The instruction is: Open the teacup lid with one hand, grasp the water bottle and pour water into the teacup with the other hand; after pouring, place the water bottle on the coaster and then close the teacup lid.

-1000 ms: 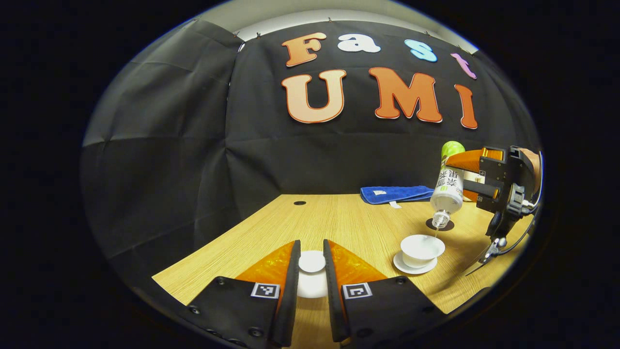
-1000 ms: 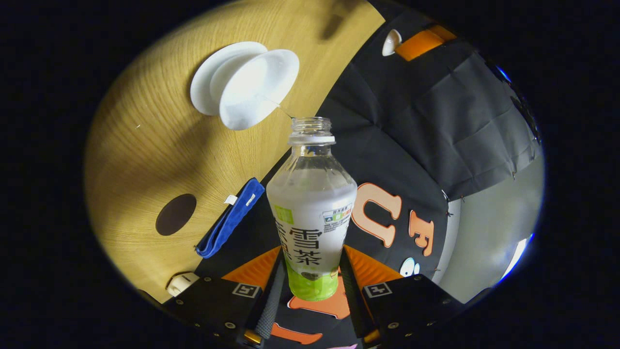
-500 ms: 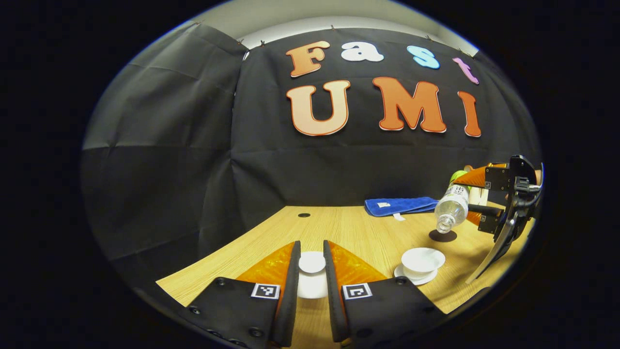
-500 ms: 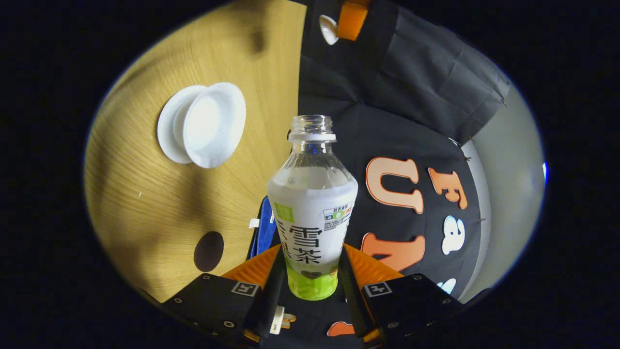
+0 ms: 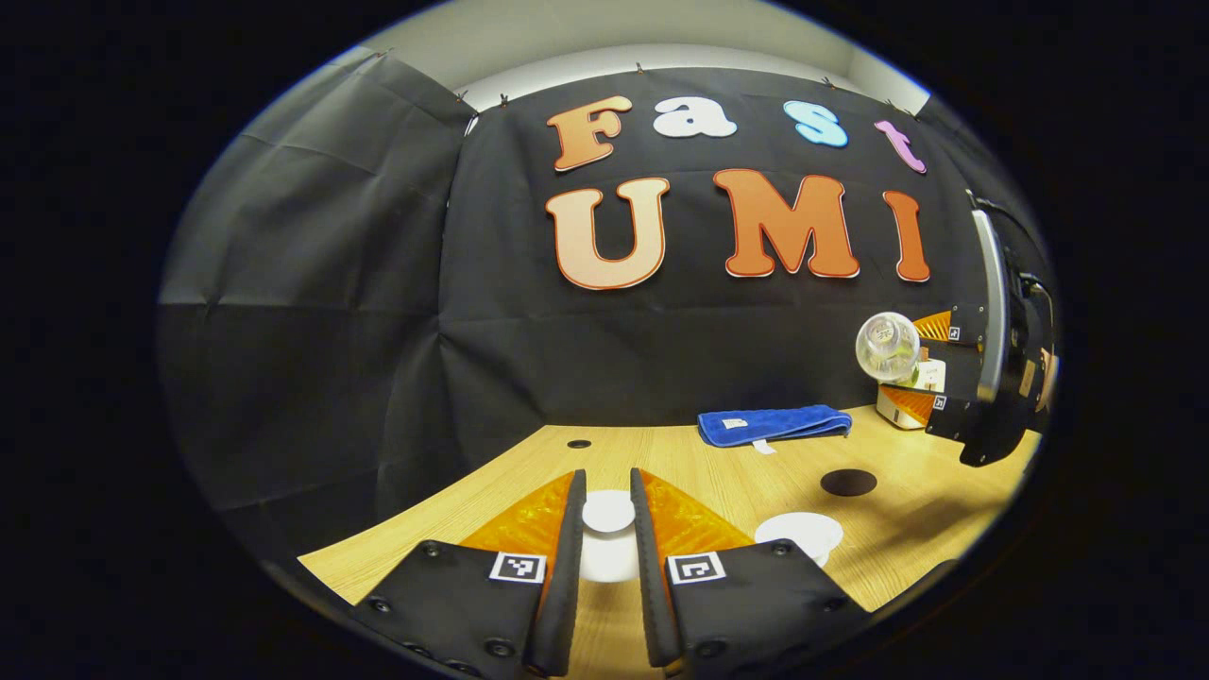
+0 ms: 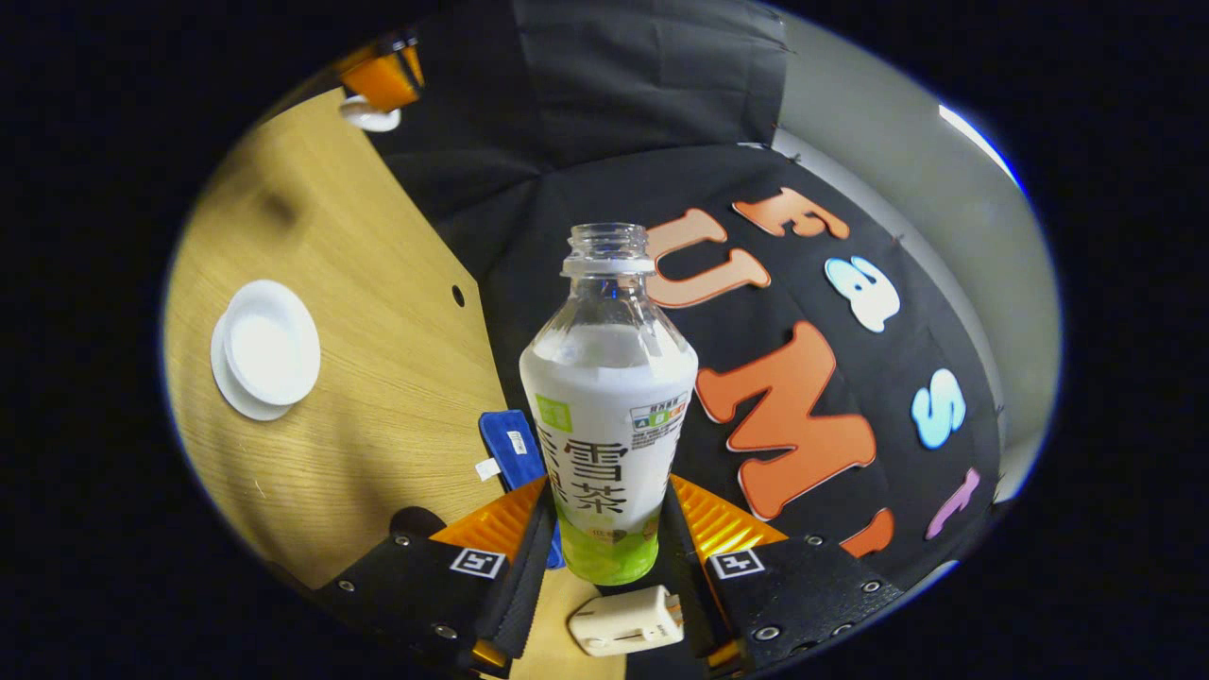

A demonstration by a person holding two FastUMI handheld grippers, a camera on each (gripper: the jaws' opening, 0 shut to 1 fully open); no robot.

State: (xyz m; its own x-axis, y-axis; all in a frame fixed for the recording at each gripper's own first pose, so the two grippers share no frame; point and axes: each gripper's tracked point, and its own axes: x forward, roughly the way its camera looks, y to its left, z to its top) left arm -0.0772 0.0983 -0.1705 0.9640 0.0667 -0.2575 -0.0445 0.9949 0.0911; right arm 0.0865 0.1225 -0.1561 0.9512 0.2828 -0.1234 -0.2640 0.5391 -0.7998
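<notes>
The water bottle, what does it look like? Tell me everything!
The clear plastic water bottle has a white and green label and no cap on its open, threaded neck. The right tool holds it near its green base, both fingers pressing its sides. It is in the air, above the wooden table.

**Pouring over, bottle swung away from the cup**

A second ago the water bottle (image 6: 607, 397) was tipped mouth-down over the teacup (image 6: 271, 347), a thin stream running in. The right hand-held gripper (image 6: 604, 529) has since lifted and turned it, so in the left gripper view its open mouth faces the camera, above the worktop (image 5: 718, 472) and beyond the coaster (image 5: 848, 483). The stream has stopped.
</notes>
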